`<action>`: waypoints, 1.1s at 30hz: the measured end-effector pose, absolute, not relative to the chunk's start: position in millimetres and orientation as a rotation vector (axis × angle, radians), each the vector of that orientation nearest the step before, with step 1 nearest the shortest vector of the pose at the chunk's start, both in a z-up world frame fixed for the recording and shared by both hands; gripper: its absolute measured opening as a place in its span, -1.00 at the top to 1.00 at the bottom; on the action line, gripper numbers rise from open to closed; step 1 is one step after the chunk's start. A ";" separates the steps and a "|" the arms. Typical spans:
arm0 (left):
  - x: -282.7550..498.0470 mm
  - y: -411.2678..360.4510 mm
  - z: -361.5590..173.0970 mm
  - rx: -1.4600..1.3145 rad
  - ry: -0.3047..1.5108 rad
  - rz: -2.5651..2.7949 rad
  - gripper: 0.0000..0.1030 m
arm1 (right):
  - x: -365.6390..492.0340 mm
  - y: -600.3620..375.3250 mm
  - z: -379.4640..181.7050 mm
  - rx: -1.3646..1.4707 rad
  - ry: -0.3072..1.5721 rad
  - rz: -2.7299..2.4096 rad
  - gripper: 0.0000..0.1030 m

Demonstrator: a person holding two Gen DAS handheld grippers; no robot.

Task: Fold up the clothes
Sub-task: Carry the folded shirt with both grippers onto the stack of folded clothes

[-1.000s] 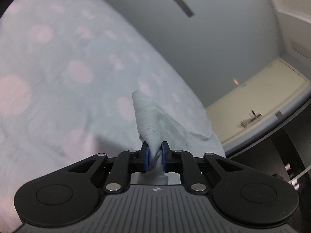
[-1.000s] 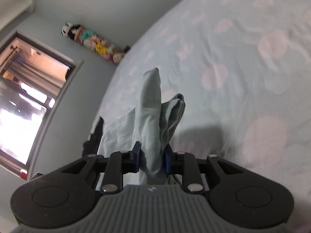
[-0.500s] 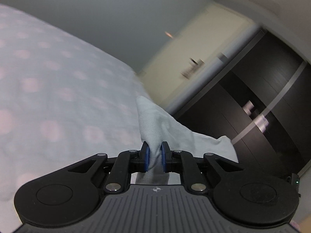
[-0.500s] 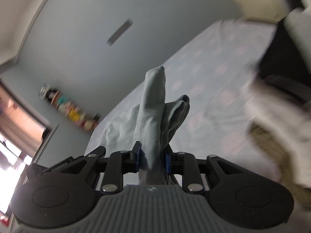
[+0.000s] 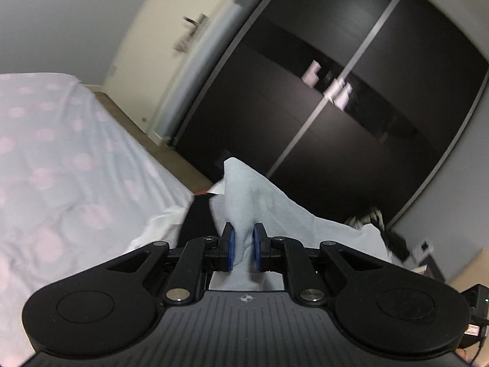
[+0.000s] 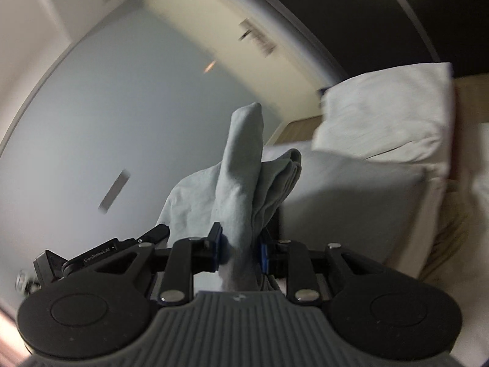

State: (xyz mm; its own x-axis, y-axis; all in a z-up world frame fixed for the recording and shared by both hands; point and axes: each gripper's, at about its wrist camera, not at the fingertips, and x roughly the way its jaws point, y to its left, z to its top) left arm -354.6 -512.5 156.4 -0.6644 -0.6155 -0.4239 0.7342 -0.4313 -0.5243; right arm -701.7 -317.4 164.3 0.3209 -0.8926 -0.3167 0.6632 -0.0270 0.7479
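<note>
bed (image 5: 61,168) left, wardrobe (image 5: 351,107) behind, garment (image 5: 262,202) between tongs

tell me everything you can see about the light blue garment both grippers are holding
The light blue garment is a soft, matte, knit-looking cloth, plain and unprinted. It is lifted off the bed, pinched in both grippers. In the left gripper a single bunched edge rises to a point, the rest trailing away to the right. In the right gripper several folded layers stand up, one tall fold and a thicker stack beside it. Only the blue pads are seen touching it.
</note>
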 end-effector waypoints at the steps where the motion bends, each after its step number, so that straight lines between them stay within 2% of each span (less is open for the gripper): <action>1: -363.8 -520.7 155.6 0.231 0.891 -2.142 0.80 | -704.6 -317.3 162.7 0.990 -0.313 -1.296 0.50; 8: -403.4 -555.6 144.7 0.280 0.901 -2.212 0.81 | -714.4 -323.3 151.3 1.049 -0.381 -1.407 0.50; 16: -413.1 -589.5 111.4 0.379 0.908 -2.147 0.81 | -725.1 -343.1 127.0 1.133 -0.394 -1.441 0.50; 22: -418.0 -604.3 85.2 0.458 0.901 -2.110 0.81 | -723.1 -351.9 99.2 1.203 -0.321 -1.478 0.49; 27: -419.8 -605.1 66.7 0.513 0.891 -2.090 0.81 | -720.0 -360.7 75.3 1.218 -0.279 -1.488 0.41; 33: -415.3 -593.7 80.4 0.471 0.851 -2.097 0.75 | -721.1 -361.1 86.8 1.109 -0.160 -1.508 0.25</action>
State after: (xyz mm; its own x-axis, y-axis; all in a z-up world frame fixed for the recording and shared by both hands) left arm -415.3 -593.7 80.4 -0.6052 -0.5436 -0.5816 0.7952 -0.4477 -0.4090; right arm -721.1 -361.1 86.8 0.1508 -0.8305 -0.5362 0.6992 -0.2939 0.6518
